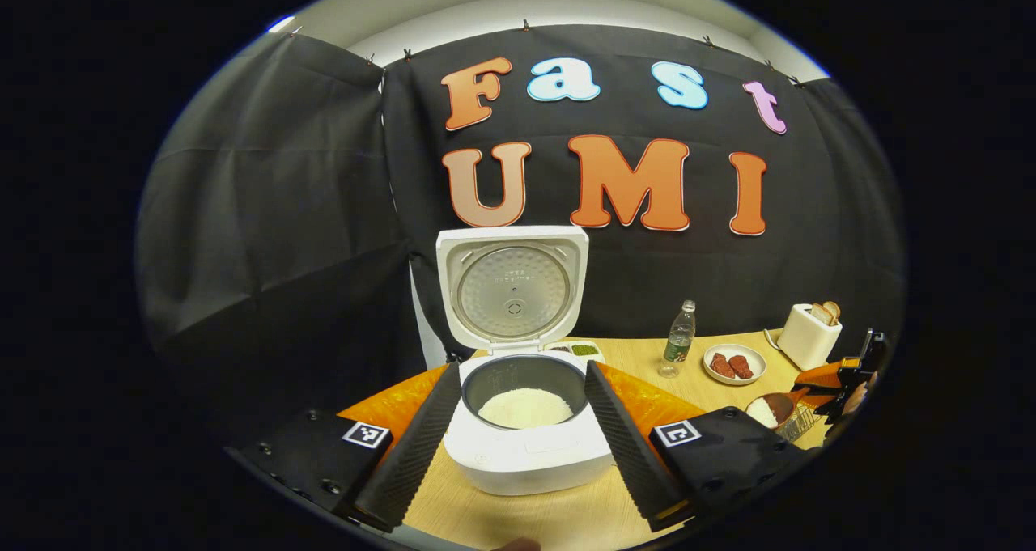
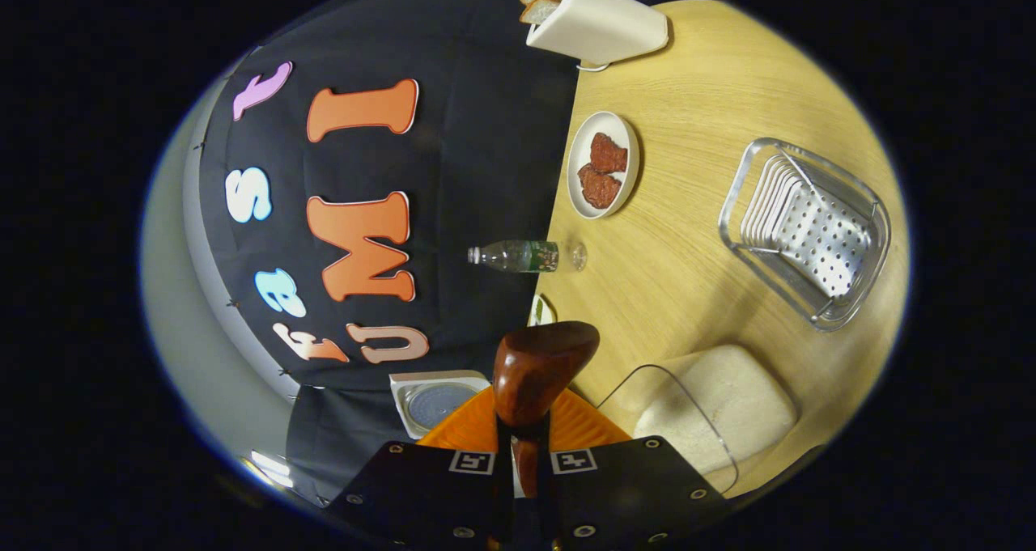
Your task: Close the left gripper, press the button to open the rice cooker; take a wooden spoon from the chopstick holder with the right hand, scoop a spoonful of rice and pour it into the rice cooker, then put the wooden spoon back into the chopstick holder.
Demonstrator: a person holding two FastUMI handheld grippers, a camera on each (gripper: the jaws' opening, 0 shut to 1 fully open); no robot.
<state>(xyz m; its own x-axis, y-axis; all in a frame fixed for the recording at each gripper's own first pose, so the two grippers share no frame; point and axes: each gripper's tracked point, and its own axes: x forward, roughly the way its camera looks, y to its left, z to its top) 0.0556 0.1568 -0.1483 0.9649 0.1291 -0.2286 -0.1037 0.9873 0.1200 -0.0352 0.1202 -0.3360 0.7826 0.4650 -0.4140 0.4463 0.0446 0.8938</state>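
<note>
Showing white on the rice cooker [image 1: 526,454], with a silvery dimpled inner lid [image 1: 511,292] and a dark grey pot holding white rice [image 1: 525,408]. Glowing reddish-brown, glossy, on the wooden spoon [image 2: 534,365]. Displaying pale yellow wood grain across the desk [image 2: 688,82]. Looking cream on the toaster [image 2: 599,25], white on the plate [image 2: 627,163] under red-brown meat [image 2: 603,175], shiny silver with punched dots on the chopstick holder [image 2: 809,231], green on the clear bottle's label [image 2: 526,256].
</note>
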